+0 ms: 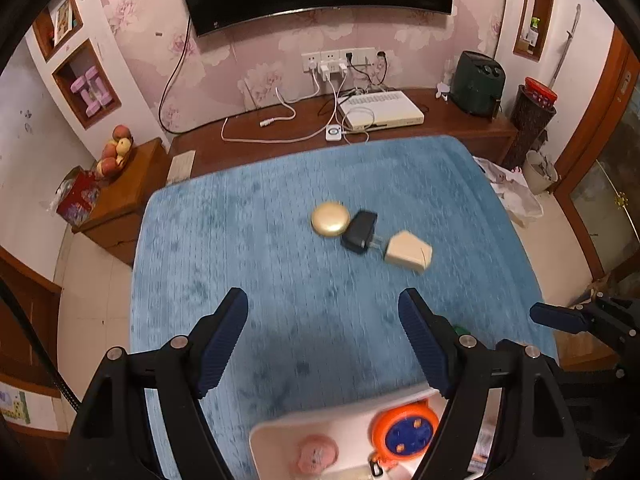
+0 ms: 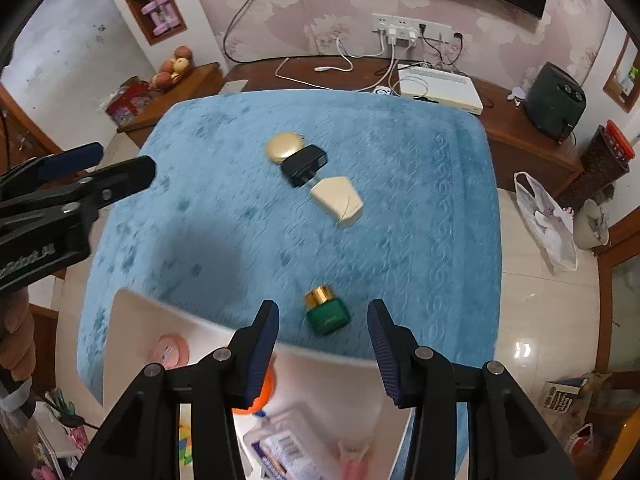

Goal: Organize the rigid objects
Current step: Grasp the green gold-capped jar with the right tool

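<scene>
On the blue plush cloth (image 2: 420,184) that covers the table, I see three of my objects lying in a diagonal row near the middle: a round gold compact (image 2: 282,146), a black plug adapter (image 2: 303,165) touching it, and a cream wedge-shaped case (image 2: 338,200) just beside the adapter's prongs. Nearer to me, a green bottle with a gold cap (image 2: 326,310) lies tilted on the cloth, close to the rim of the white bin (image 2: 132,312). In the bin I make out an orange and blue tape measure (image 1: 404,434) and a pink round item (image 1: 316,454); the rest is blurred. My right gripper (image 2: 323,354) hangs above the bin's edge with its fingers apart and nothing between them. My left gripper (image 1: 322,346) is likewise spread wide and empty over the cloth.
</scene>
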Action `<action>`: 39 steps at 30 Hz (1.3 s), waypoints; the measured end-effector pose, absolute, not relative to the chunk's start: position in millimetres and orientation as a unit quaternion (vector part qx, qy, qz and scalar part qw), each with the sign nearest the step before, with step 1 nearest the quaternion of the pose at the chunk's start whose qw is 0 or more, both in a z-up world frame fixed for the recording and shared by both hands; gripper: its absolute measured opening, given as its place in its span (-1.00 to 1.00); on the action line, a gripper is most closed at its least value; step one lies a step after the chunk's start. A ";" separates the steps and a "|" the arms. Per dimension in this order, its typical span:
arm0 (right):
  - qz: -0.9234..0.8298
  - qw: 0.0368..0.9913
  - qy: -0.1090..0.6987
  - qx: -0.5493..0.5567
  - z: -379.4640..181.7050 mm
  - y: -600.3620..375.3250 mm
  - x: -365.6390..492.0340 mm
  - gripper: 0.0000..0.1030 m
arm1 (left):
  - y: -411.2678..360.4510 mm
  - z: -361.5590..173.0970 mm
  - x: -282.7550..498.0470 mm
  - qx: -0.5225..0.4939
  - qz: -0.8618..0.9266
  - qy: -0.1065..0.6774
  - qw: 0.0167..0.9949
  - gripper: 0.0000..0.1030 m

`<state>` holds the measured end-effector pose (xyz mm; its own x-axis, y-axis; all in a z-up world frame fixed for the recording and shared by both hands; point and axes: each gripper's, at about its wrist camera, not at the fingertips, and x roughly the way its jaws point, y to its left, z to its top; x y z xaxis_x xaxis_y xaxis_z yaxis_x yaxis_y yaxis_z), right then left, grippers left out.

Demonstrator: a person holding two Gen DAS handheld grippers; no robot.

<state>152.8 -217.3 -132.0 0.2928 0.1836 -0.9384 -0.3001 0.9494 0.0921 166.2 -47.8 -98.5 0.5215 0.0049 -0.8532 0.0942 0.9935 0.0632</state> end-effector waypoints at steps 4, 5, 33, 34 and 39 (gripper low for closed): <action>0.145 0.796 0.586 -0.047 -140.3 -216.4 168.6 -0.09 | -49.1 -97.5 180.0 0.049 -0.031 0.484 0.873 0.56; 0.145 0.793 0.590 -0.045 -143.4 -215.7 171.8 -0.09 | -49.4 -97.5 182.5 0.049 -0.033 0.483 0.874 0.56; 0.113 0.635 0.758 -0.097 -279.7 -184.7 202.7 0.04 | -45.1 -163.0 234.0 0.034 -0.047 0.545 0.837 0.56; 0.115 0.634 0.758 -0.100 -279.8 -184.2 201.3 -0.01 | -45.8 -164.5 234.7 0.034 -0.049 0.546 0.836 0.56; 0.109 0.654 0.740 -0.109 -272.9 -186.0 194.1 -0.14 | -48.8 -173.4 238.3 0.035 -0.054 0.553 0.830 0.56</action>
